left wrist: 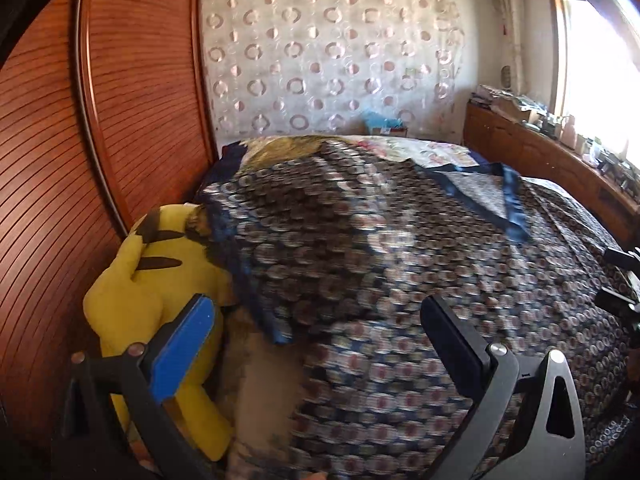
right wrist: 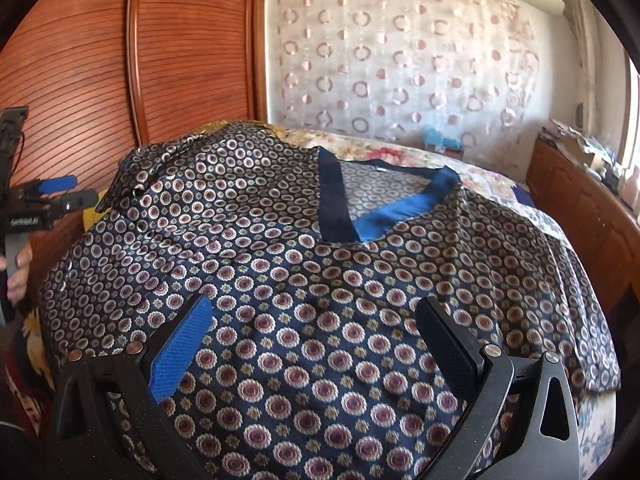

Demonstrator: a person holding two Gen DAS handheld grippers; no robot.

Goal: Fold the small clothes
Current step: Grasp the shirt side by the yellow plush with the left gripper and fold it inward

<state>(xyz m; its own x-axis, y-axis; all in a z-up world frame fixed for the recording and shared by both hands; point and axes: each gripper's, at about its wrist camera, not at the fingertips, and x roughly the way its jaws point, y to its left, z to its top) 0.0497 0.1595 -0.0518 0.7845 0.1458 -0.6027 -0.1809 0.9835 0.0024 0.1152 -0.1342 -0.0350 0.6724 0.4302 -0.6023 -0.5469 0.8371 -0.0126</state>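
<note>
A navy garment [left wrist: 400, 260] [right wrist: 320, 280] printed with small round medallions lies spread over the bed, its blue-trimmed V-neck [right wrist: 400, 208] [left wrist: 508, 200] pointing toward me. My left gripper [left wrist: 318, 308] hovers open over the garment's left part, where a blue-edged flap [left wrist: 256, 280] lies folded over; this view is blurred. My right gripper [right wrist: 316, 308] is open just above the garment's lower middle, with nothing between its fingers. The left gripper [right wrist: 52, 196] also shows at the far left of the right wrist view, held by a hand [right wrist: 20, 272].
A yellow plush toy [left wrist: 152, 280] lies at the bed's left edge against a wooden slatted wardrobe [left wrist: 100, 120]. A floral bedsheet [right wrist: 400, 156] shows beyond the garment. A wooden ledge [left wrist: 540, 160] with clutter runs along the right under a bright window. A patterned curtain [right wrist: 400, 60] hangs behind.
</note>
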